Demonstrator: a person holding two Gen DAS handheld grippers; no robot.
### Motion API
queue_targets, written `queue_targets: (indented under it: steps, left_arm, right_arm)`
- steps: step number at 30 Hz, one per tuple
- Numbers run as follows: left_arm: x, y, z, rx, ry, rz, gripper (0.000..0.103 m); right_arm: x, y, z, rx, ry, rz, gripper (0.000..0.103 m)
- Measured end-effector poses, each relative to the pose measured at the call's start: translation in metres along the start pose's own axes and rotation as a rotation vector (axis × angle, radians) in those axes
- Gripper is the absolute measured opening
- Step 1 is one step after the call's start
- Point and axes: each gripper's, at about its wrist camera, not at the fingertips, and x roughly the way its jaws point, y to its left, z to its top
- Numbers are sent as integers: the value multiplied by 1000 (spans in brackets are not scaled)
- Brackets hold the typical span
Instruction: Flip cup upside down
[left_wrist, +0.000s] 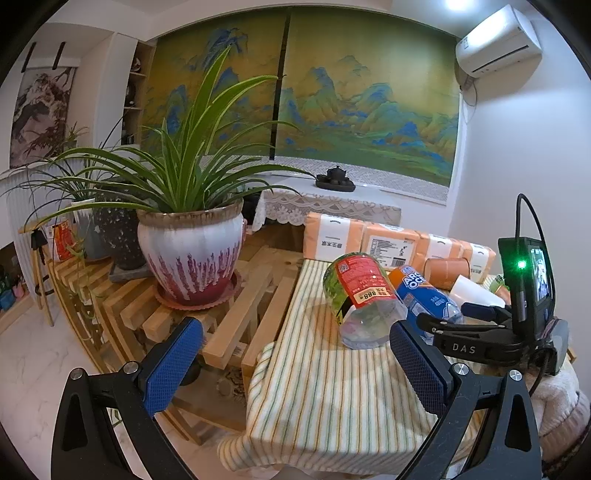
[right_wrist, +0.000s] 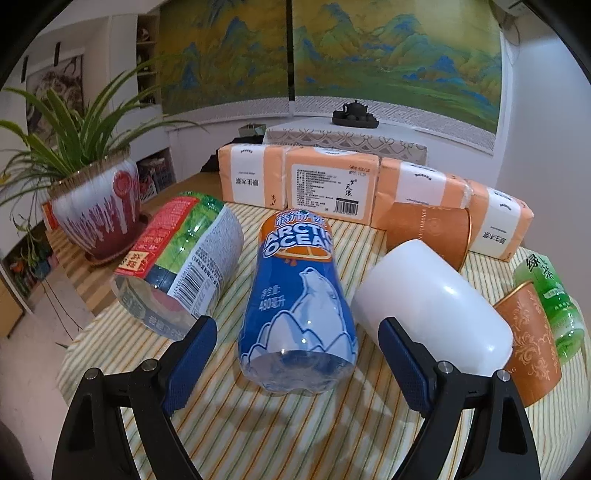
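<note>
A counter covered in a cream cloth with green and orange stripes (right_wrist: 317, 424) holds several containers lying on their sides. A plain white cup (right_wrist: 432, 302) lies tipped over right of centre, its long axis running diagonally, closed base pointing back-left; its mouth faces the camera side but is hidden, so any contents cannot be seen. It touches a clear plastic bottle with a blue polar-bear label (right_wrist: 299, 306) reading "ARCTIC OCEAN", which looks empty, base toward the camera. Further left lies a clear bottle with a red and green label (right_wrist: 181, 266) and a barcode. An orange paper cup with white scrollwork (right_wrist: 532, 343) sits right of the white cup, beside a green tea bottle (right_wrist: 554, 306). Another orange cup (right_wrist: 428, 230) lies behind. Orange tissue packs (right_wrist: 332, 184) line the back.

The right gripper (right_wrist: 297, 356) has its fingers spread wide, holding nothing, either side of the blue bottle's base. The left gripper (left_wrist: 295, 369) is likewise spread and empty
</note>
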Motion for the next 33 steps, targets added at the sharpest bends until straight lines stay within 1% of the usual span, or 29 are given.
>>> queue_targets:
  steps: [1,2,3,8,14,18,24,29,32,33]
  left_arm:
    - [0,0,0,0,0,0,103]
    - [0,1,0,0,0,0,103]
    - [0,1,0,0,0,0,103]
    - [-1,-1,1,4,4,-4,103]
    - [-7,-12,-1,24,5,-16,103]
    - [-14,-21,-2,45,3,-34,103]
    - [-23,-36,-4,73,12,-69,103]
    - [-28,-53,-5,103,22,-97,103]
    - [-29,-64,-5,130,35,-116,103]
    - [-29,-67,-5,141,37,-119,103]
  right_arm:
    - [1,1,0,-8,4,-4,78]
    - [2,1,0,-13,8,-9,68]
    - [3,2,0,-19,19,-20,64]
    - [-1,0,-3,-20,23,-12,64]
    - [-21,-2,-13,-19,16,13,64]
    - [-40,-5,-25,-9,22,50,64]
    - [-68,-7,-49,-26,24,81,64]
    - [-82,-8,-63,-71,9,75,64]
    - [-86,-14,-65,-49,-9,71,65]
    - [-87,-16,-65,-38,-12,74,67]
